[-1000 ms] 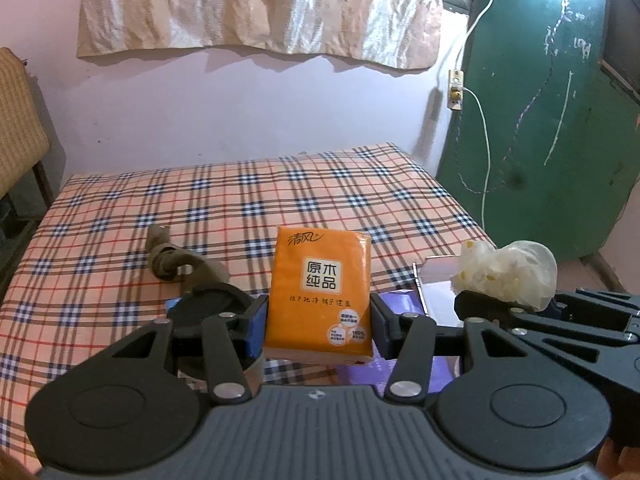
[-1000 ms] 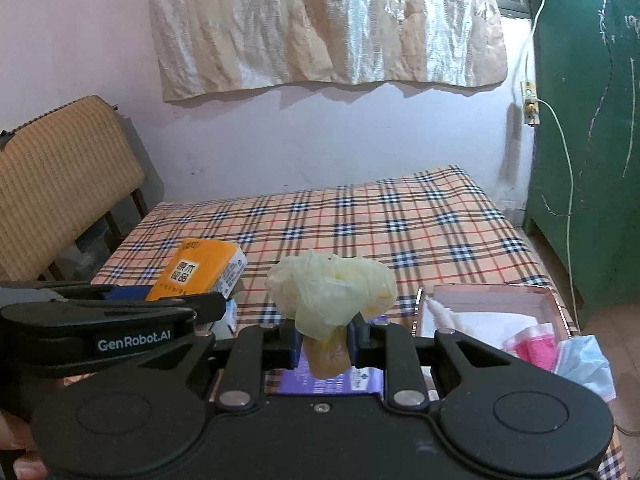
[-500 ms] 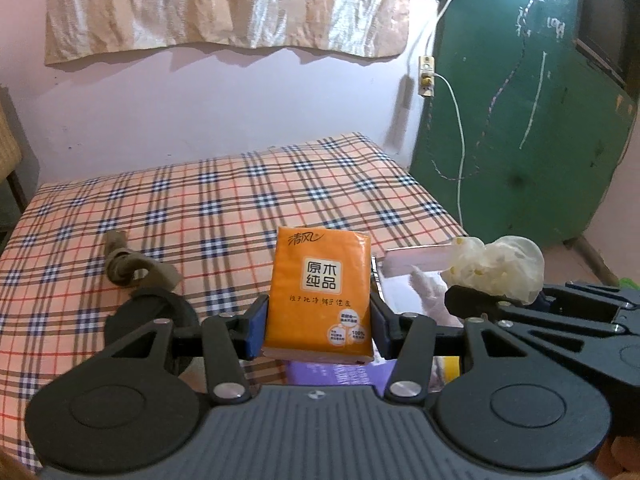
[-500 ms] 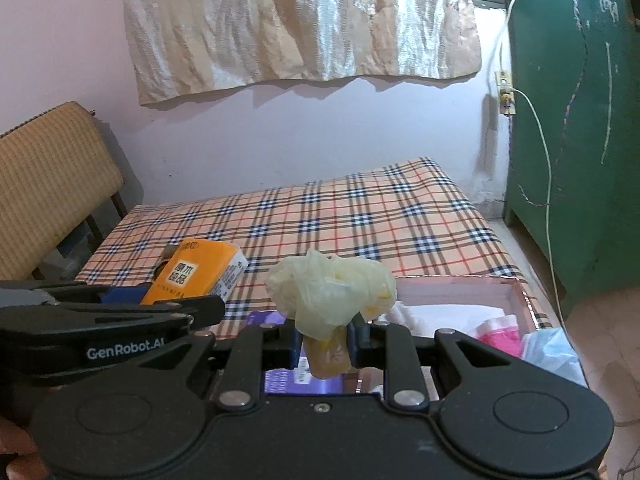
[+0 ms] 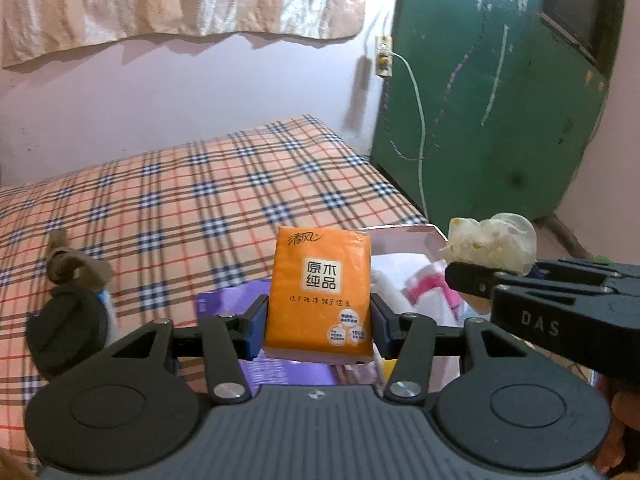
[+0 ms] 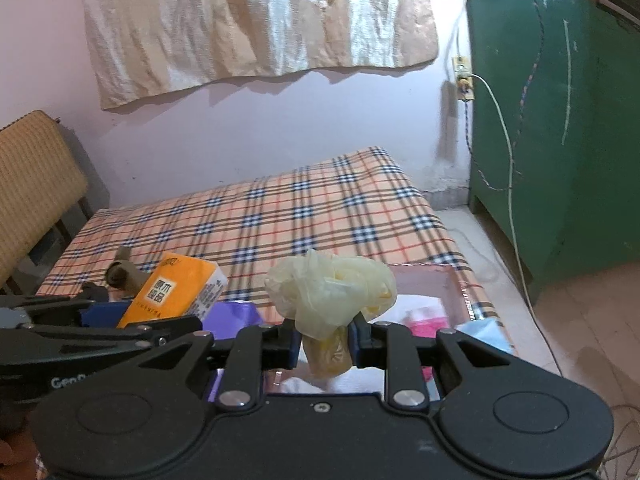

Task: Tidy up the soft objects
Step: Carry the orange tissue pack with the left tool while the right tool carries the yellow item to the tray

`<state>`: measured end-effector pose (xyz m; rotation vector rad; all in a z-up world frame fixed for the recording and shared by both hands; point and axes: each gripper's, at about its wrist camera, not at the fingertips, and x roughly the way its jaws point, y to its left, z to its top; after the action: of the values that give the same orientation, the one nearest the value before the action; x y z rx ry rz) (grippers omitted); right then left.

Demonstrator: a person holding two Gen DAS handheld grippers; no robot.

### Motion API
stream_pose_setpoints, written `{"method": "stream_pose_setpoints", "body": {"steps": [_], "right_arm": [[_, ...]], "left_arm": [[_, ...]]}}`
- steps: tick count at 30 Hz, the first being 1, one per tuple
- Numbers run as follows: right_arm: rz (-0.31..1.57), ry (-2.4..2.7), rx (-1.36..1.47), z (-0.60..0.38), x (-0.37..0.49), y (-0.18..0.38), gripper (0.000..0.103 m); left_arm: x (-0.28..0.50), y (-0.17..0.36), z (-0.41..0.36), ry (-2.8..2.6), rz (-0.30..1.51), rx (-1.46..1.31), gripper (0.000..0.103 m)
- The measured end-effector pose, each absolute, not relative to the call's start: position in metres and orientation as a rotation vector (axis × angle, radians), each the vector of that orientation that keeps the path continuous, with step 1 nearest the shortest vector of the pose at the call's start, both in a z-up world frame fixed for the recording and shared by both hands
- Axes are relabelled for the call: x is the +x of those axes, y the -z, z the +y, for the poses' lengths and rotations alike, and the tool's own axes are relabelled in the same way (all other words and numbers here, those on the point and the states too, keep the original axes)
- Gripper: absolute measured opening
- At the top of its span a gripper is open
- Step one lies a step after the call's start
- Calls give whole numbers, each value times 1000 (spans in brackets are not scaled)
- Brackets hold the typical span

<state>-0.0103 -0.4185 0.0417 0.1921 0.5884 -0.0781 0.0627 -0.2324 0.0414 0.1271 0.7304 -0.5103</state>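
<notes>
My left gripper [image 5: 319, 326] is shut on an orange tissue pack [image 5: 320, 294], held upright above the near bed edge; the pack also shows in the right wrist view [image 6: 174, 296]. My right gripper [image 6: 323, 342] is shut on a crumpled pale yellow plastic bag [image 6: 332, 294], which also shows in the left wrist view [image 5: 492, 242]. Both hover at a pink box [image 6: 452, 280] that holds white and pink soft items [image 5: 424, 280]. A purple packet [image 5: 228, 300] lies just left of the box.
A brown rolled sock [image 5: 66, 266] and a black round object [image 5: 66, 330] lie on the plaid bed [image 5: 180, 200] at left. A green door [image 5: 500, 100] and a white cable [image 5: 416, 92] are at right. A wicker chair [image 6: 32, 188] stands left of the bed.
Both grippers have swung to the right with their loads. The pink box has come into fuller view under them, and the sock has slid toward the left edge.
</notes>
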Motion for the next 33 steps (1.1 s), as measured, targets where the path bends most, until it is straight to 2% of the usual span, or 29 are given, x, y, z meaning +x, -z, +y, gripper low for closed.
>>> {"method": "stream_pose_setpoints", "body": {"steps": [17, 21, 22, 24, 25, 27, 30, 33], "right_arm": [[654, 70, 198, -466, 6, -18, 28], [668, 66, 205, -474, 17, -15, 33], [668, 65, 211, -476, 20, -14, 38], [665, 62, 225, -481, 23, -13, 39], [662, 58, 235, -483, 24, -13, 46], [656, 60, 253, -488, 27, -13, 51], [628, 63, 269, -494, 26, -15, 76], [597, 56, 285, -498, 22, -18, 79]], "left_arm": [[52, -8, -280, 620, 797, 186, 52], [57, -6, -284, 617, 800, 185, 53], [59, -6, -284, 614, 798, 186, 53], [64, -5, -287, 604, 796, 192, 53], [67, -5, -288, 603, 793, 195, 53], [75, -4, -292, 589, 791, 197, 53], [84, -2, -297, 582, 791, 198, 53], [93, 1, -303, 573, 793, 204, 53]]}}
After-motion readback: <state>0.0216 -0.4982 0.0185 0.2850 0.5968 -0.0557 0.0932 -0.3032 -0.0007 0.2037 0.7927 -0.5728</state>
